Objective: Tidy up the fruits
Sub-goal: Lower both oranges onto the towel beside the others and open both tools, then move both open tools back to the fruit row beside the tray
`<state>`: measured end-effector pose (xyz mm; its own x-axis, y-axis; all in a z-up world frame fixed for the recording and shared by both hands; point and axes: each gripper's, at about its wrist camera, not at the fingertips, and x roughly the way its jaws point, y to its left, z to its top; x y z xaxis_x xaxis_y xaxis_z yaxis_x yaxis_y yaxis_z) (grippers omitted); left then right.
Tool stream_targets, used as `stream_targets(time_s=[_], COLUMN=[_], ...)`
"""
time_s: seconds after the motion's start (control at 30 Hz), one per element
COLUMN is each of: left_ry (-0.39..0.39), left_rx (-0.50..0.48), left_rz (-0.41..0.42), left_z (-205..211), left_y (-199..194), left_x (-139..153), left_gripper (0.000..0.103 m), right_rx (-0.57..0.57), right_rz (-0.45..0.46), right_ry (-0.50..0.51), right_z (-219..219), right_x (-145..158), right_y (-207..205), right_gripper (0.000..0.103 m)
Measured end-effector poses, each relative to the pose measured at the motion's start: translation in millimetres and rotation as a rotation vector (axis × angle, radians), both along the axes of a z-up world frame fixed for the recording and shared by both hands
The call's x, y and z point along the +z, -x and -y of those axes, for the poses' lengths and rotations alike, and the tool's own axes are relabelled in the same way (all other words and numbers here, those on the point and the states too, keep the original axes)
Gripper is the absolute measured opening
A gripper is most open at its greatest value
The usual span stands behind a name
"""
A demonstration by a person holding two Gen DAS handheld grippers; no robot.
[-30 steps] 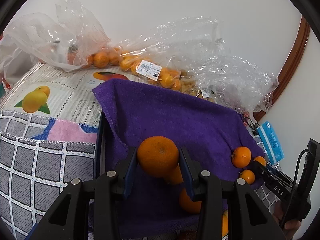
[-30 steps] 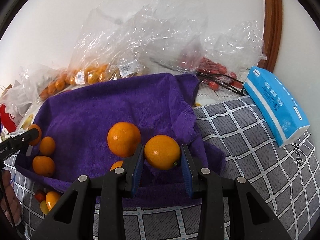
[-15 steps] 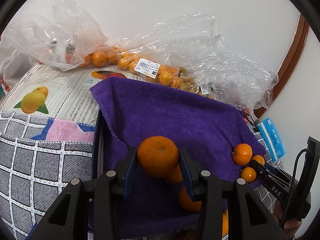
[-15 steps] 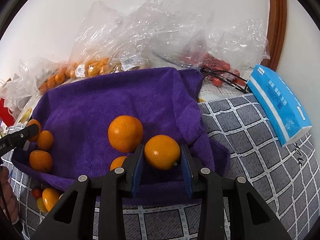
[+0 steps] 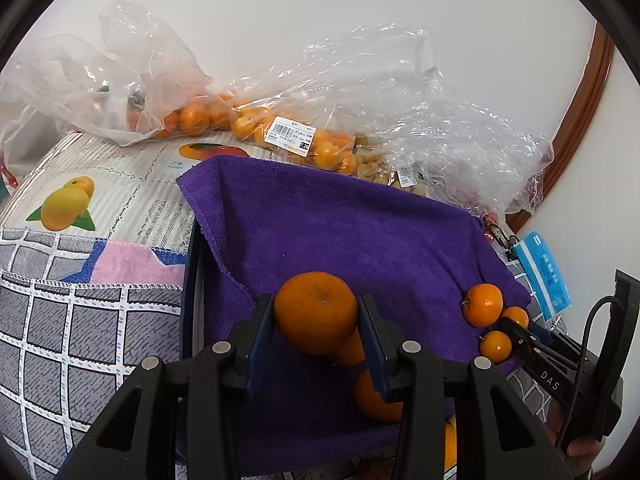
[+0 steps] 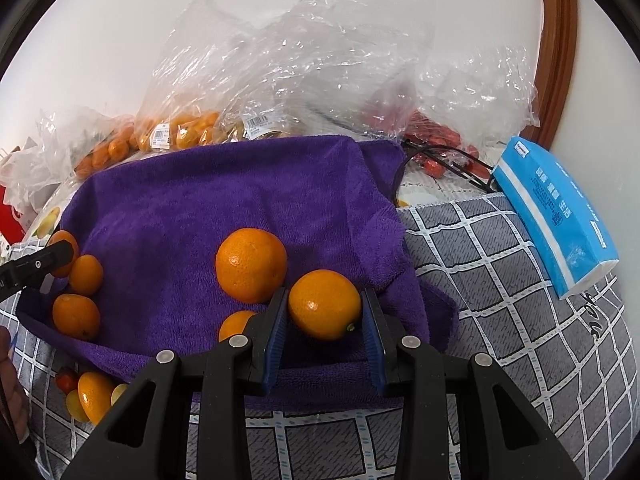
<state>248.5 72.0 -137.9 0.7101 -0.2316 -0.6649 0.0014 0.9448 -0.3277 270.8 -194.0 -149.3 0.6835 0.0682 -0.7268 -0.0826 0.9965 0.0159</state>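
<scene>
My left gripper (image 5: 316, 316) is shut on an orange (image 5: 315, 312) and holds it over the near edge of a purple towel (image 5: 344, 236). My right gripper (image 6: 325, 308) is shut on another orange (image 6: 325, 304) over the towel's (image 6: 224, 204) near right part. A larger orange (image 6: 251, 265) lies on the towel just left of it. Small oranges (image 6: 76, 316) lie at the towel's left edge, next to the left gripper's tip (image 6: 36, 264). In the left wrist view the right gripper (image 5: 516, 330) shows beside small oranges (image 5: 483, 305).
Clear plastic bags of small oranges (image 5: 296, 140) and red fruit (image 6: 436, 148) line the wall behind the towel. A blue tissue pack (image 6: 556, 212) lies on the grey checked cloth (image 6: 500, 280) at right. Loose fruit (image 6: 94, 396) sits off the towel's near left corner.
Both grippers have drawn back a little and risen slightly with their oranges; the towel and bags sit a bit farther away. Nothing was let go.
</scene>
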Motion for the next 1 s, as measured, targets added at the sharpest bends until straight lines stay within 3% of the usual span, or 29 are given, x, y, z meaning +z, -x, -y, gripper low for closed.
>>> stream_targets(time_s=[0.47,0.7,1.0], left_ry=[0.019,0.041,0.013], left_rx=[-0.002,-0.013,-0.029], left_rz=[0.037,0.099,0.159], left_z=[-1.9,-3.0,4.5], left_y=[6.7,15.0,25.8], left_x=[7.9,16.9,30.6], left_gripper=[0.047,0.052,0.053], right_rx=[0.007,0.007,0.018], right_rz=[0.041,0.072,0.133], right_ry=[-0.022,-0.030,-0.049], right_z=[1.0,0.8,-4.3], right_x=[8.7,13.0,23.0], right_y=[5.6,10.0,19.2], right_gripper=[0.037,0.040,0.045])
